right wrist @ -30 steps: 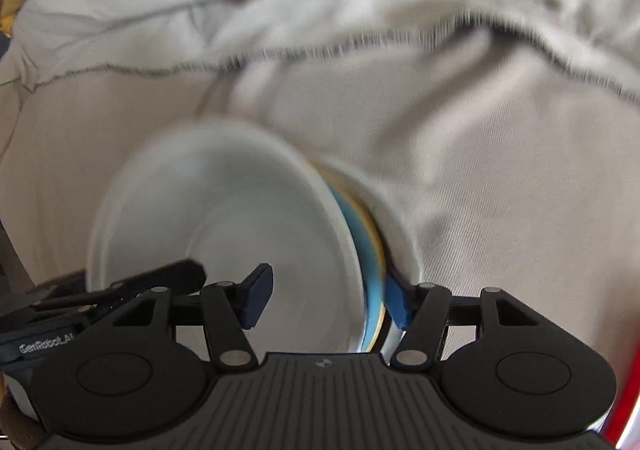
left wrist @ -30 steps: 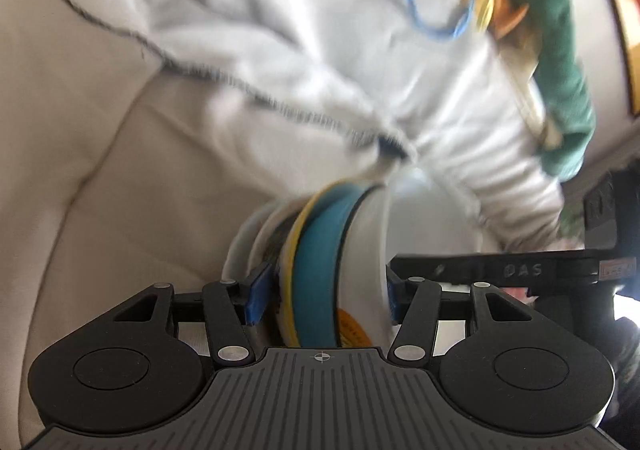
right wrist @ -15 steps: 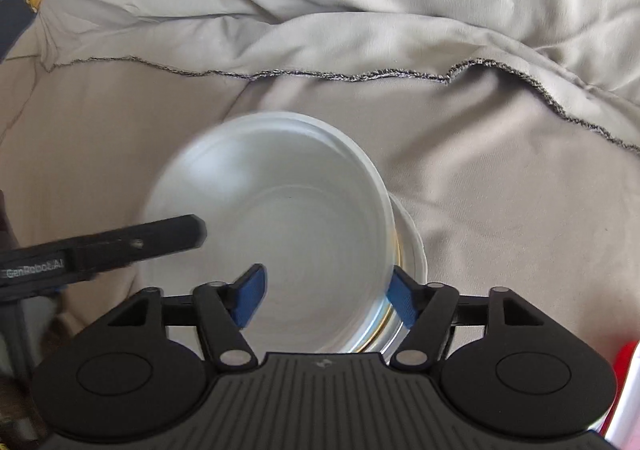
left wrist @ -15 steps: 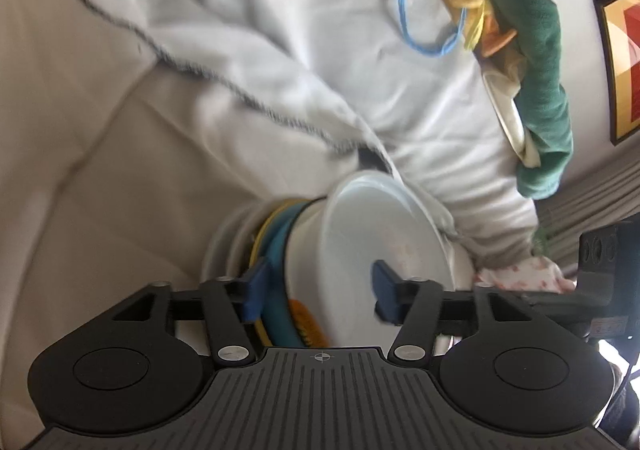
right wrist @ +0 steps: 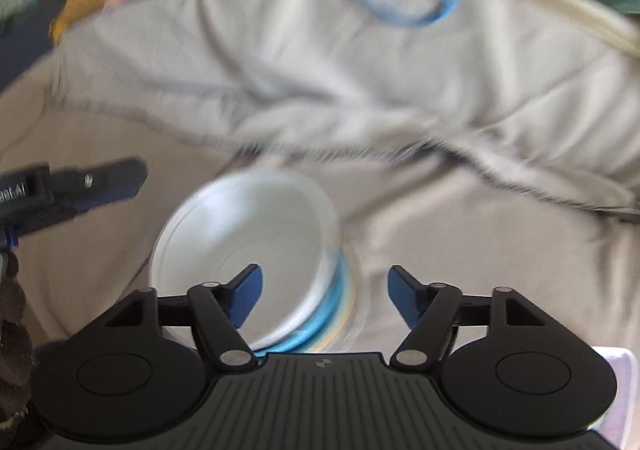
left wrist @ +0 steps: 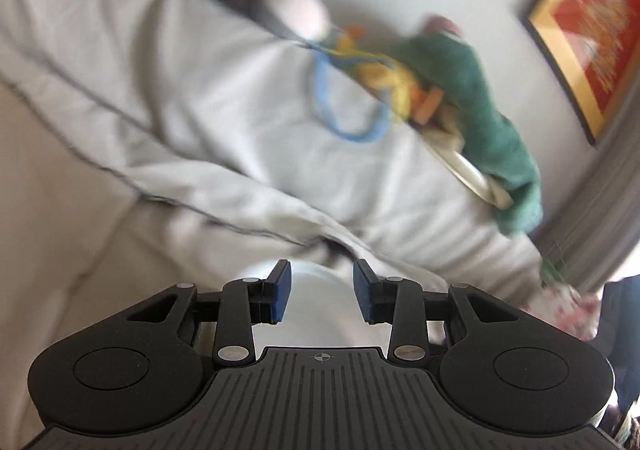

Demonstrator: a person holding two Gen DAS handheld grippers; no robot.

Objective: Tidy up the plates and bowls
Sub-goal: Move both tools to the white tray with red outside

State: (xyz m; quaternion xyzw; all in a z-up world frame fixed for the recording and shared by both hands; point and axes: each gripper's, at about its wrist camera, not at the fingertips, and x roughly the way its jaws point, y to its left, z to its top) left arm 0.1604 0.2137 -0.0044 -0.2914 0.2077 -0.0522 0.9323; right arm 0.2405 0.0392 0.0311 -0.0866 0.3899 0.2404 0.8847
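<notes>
A white bowl (right wrist: 248, 246) sits on a stack of blue, yellow and white dishes (right wrist: 340, 314) on a beige sofa cushion (right wrist: 460, 250). My right gripper (right wrist: 324, 298) is open and empty just above the stack's near edge. My left gripper (left wrist: 322, 296) is open and empty, raised over the bowl's rim (left wrist: 312, 302), which shows between its fingers. The left gripper also shows at the left edge of the right wrist view (right wrist: 80, 186). Both views are blurred by motion.
A grey sofa cover (left wrist: 200, 90) drapes the backrest behind the stack. On top lie a blue cord (left wrist: 344, 106), a green cloth (left wrist: 480, 98) and colourful clutter. A red framed picture (left wrist: 592, 22) hangs on the wall at right.
Both grippers have let go of the stack and drawn back and up. The dishes, held on edge a second ago, now lie flat on the cushion with the white bowl on top.
</notes>
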